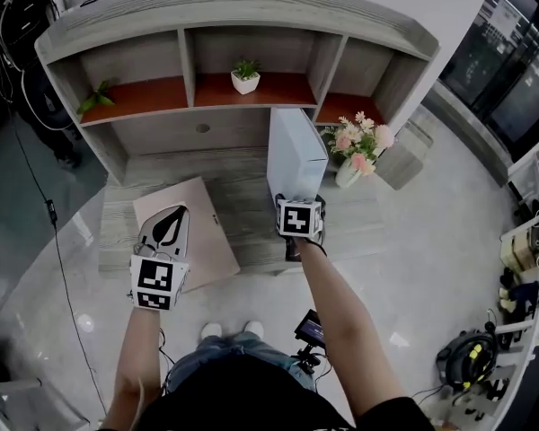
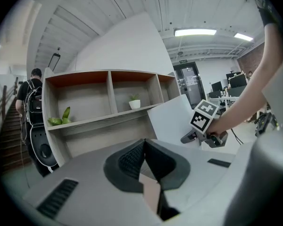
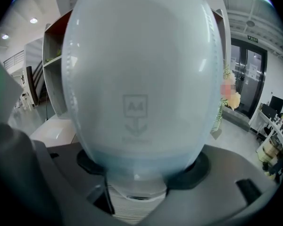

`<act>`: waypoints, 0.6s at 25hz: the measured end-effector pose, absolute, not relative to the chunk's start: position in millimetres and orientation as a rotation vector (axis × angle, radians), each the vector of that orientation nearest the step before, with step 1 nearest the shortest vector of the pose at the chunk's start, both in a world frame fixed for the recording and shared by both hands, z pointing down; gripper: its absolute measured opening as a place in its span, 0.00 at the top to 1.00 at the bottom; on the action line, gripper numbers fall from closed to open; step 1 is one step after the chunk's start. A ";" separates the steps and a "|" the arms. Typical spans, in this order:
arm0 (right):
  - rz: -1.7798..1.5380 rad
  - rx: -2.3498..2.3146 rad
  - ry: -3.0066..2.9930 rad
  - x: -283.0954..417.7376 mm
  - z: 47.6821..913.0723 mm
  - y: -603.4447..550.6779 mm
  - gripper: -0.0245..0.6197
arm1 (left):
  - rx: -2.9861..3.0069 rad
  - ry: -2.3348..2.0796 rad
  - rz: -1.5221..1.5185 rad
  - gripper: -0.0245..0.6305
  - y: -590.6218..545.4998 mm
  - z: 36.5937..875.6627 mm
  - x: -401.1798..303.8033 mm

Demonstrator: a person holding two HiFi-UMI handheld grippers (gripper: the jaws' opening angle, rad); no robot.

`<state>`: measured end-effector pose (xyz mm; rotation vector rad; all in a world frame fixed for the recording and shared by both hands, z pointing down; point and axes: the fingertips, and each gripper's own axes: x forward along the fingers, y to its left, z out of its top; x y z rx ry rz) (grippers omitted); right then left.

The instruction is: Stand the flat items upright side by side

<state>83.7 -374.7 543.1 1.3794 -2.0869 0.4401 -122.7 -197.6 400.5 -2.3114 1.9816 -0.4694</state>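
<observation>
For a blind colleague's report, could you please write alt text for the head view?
The right gripper holds a white folder upright over a grey wooden desk, while the left gripper grips a beige folder lying beside it. Behind stands a shelf unit with small plants.

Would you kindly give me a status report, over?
Right gripper shut on pale folder, held upright. Left gripper shut on beige folder, lying flat on desk. Flower vase close beside upright folder.

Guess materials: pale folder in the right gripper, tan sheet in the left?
Pale folder: likely translucent plastic, smooth frosted finish; embossed A4 mark, beaded edge seam. Tan sheet: probably kraft paper or card, matte, no glare; can't tell which.
</observation>
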 end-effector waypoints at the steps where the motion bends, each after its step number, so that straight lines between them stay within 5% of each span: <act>1: 0.443 1.385 -2.085 83.4 544.2 -379.1 0.42 | -2.310 1.982 -0.472 0.95 -199.9 400.5 -122.4; 15: 0.494 1.429 -2.077 76.7 562.1 -424.4 0.42 | -2.271 2.046 -0.499 0.95 -214.9 406.2 -134.3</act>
